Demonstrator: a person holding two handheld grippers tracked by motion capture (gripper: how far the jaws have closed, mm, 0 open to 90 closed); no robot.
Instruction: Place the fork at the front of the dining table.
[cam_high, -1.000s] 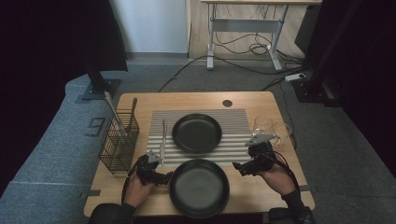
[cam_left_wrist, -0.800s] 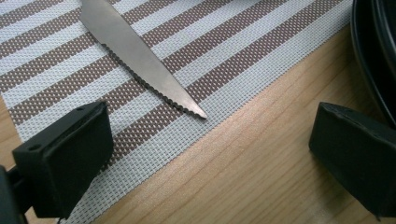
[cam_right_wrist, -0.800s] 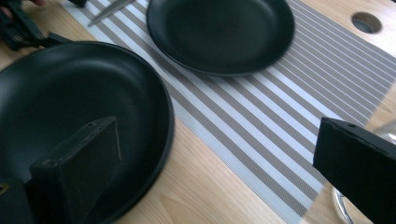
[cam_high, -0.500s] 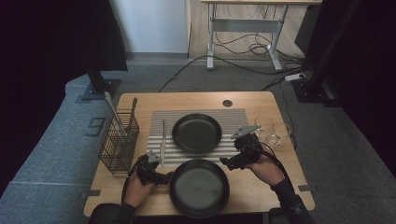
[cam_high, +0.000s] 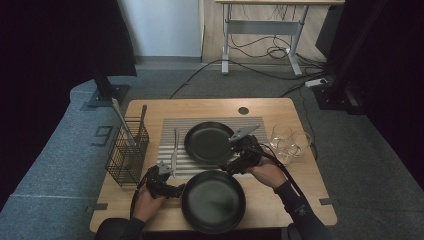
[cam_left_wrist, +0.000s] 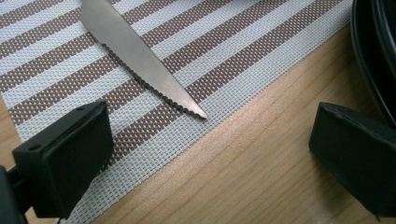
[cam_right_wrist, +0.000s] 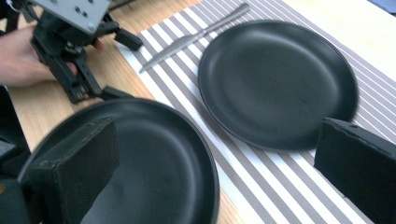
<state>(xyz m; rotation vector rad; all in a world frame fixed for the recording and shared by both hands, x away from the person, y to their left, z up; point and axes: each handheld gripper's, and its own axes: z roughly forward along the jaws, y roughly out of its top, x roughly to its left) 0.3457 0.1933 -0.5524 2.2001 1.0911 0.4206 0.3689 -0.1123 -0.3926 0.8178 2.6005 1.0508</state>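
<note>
Two black plates share the table. One (cam_high: 210, 142) (cam_right_wrist: 275, 79) lies on the striped placemat (cam_high: 172, 127); the other (cam_high: 213, 201) (cam_right_wrist: 154, 163) rests on bare wood at the front edge. A serrated knife (cam_high: 173, 151) (cam_left_wrist: 140, 60) (cam_right_wrist: 196, 35) lies on the mat's left part. My left gripper (cam_high: 169, 187) (cam_left_wrist: 210, 158) is open, low over the mat's front corner, just short of the knife tip and left of the front plate. My right gripper (cam_high: 231, 166) (cam_right_wrist: 215, 168) is open and hovers where the two plates nearly meet, nothing between its jaws.
A black wire basket (cam_high: 127, 150) holding utensils stands at the table's left edge. Two clear glasses (cam_high: 290, 142) stand right of the mat. Wood shows between mat and front plate (cam_left_wrist: 261, 177). My left gripper (cam_right_wrist: 74, 42) and its hand lie beyond the front plate.
My right gripper has moved left from the table's right side to the gap between the two plates. The left gripper and both plates have stayed put.
</note>
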